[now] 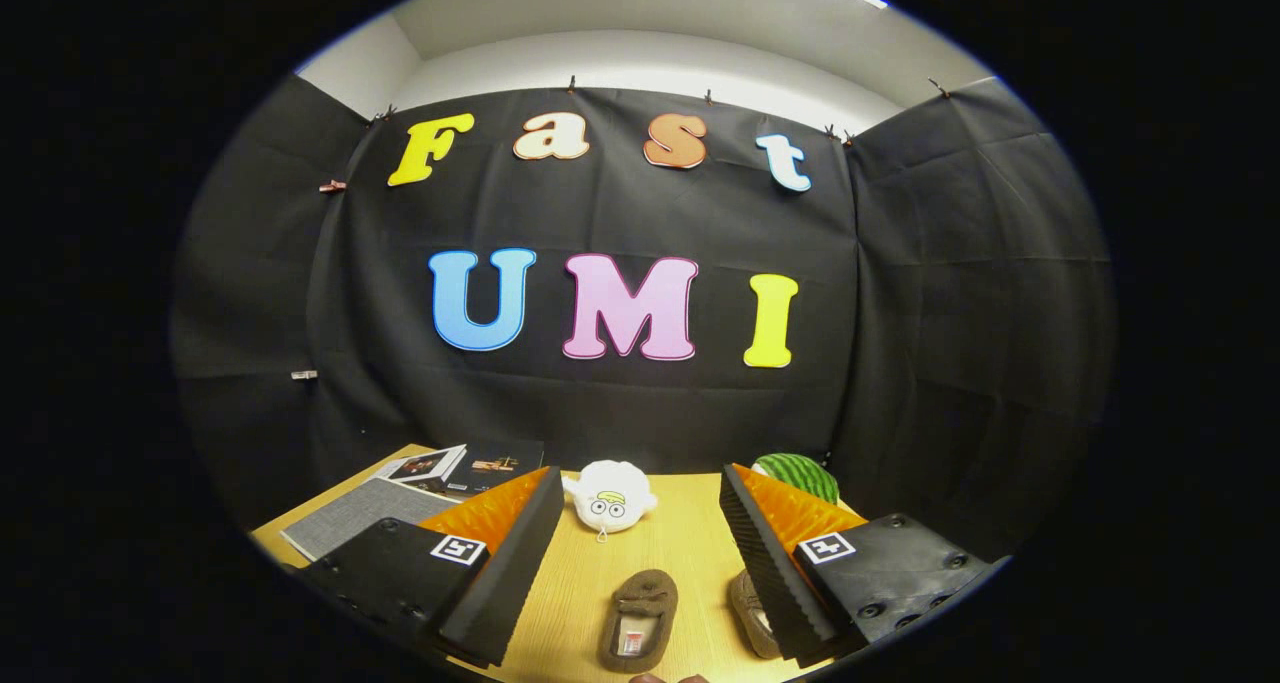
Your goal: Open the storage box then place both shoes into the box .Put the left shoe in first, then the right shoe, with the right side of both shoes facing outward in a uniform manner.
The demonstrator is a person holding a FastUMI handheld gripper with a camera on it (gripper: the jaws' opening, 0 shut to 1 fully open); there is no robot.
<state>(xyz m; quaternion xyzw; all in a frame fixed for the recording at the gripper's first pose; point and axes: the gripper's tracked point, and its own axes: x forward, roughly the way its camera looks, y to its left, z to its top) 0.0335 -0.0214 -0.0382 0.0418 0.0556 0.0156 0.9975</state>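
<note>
While the gripper (pixel 640 563) hangs over the table (pixel 690 543), its two fingers are spread wide with nothing between the pads, just bare wood and a shoe down below. That shoe (pixel 638 620) is a brown slipper lying in the gap between the fingers, near end of the table, toe pointing away, and you can see a tag inside its opening. The other shoe (pixel 752 613) sits just right of it, tucked partly behind the right finger (pixel 775 568) so only a slice of it shows. The two are close but I can't tell if they touch.

Farther out, past the fingertips and about centered, there's a white plush (pixel 610 498) with cartoony eyes sitting on the wood. Right of that, at the far edge by the cloth wall, a round green striped thing that looks like a watermelon toy (pixel 800 473), half hidden by the right finger. Over on the far left there's a grey flat mat (pixel 355 513), with a couple of booklets (pixel 450 466) lying beyond it near the wall. Left finger (pixel 515 563) covers some of that side.
</note>
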